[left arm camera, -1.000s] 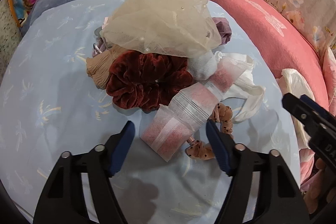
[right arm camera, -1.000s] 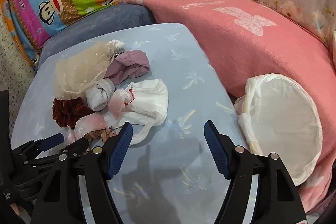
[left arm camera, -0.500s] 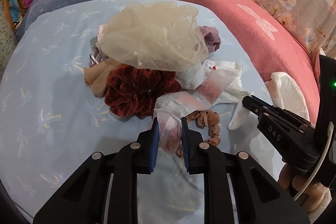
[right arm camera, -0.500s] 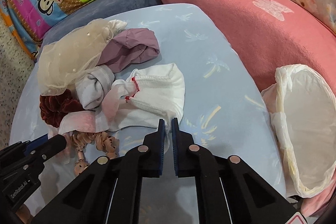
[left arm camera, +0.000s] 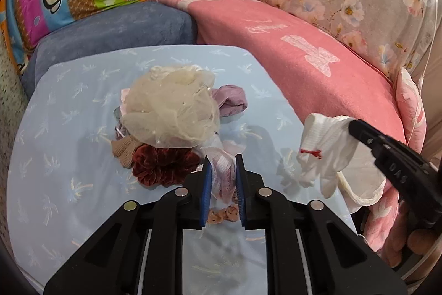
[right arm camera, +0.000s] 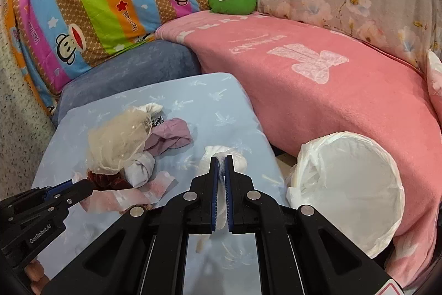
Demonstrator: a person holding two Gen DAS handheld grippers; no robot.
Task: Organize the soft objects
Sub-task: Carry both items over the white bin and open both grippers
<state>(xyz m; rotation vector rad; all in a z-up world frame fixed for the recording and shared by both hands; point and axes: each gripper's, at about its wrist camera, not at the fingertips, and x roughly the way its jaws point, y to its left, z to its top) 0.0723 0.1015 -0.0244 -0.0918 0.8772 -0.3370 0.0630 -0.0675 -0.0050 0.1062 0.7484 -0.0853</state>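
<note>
We hold a two-finger gripper in each hand above a light blue cushion [left arm camera: 69,156] patterned with pale palm trees.

Our left gripper [left arm camera: 222,187] has its blue-padded fingers [left arm camera: 205,184] drawn narrow, pinching a pink and white striped cloth [left arm camera: 221,170]. The cloth trails from the fingers back to the near edge of a heap of soft things. Just beneath the fingers lies a tan spotted scrunchie [left arm camera: 223,214] on the cushion.

Our right gripper [right arm camera: 221,176] has its fingers nearly closed, gripping a white glove [left arm camera: 326,151] with a red stitched mark at the cuff. In the left wrist view the glove hangs free of the cushion, its fingers drooping downward, off to the right of the heap.

The heap sits near the middle of the cushion. A cream mesh pouf [left arm camera: 171,115] lies on top. A dark red velvet scrunchie [left arm camera: 163,165] and a beige knit piece [left arm camera: 124,151] rest at its near side, a mauve cloth [left arm camera: 232,101] at its far right, and a pale grey knotted sock [right arm camera: 141,167] beside the pouf.

To the right of the cushion, against a pink blanket [right arm camera: 317,79], stands a round bin lined with a white plastic bag [right arm camera: 350,184]. We see nothing inside the liner.
</note>
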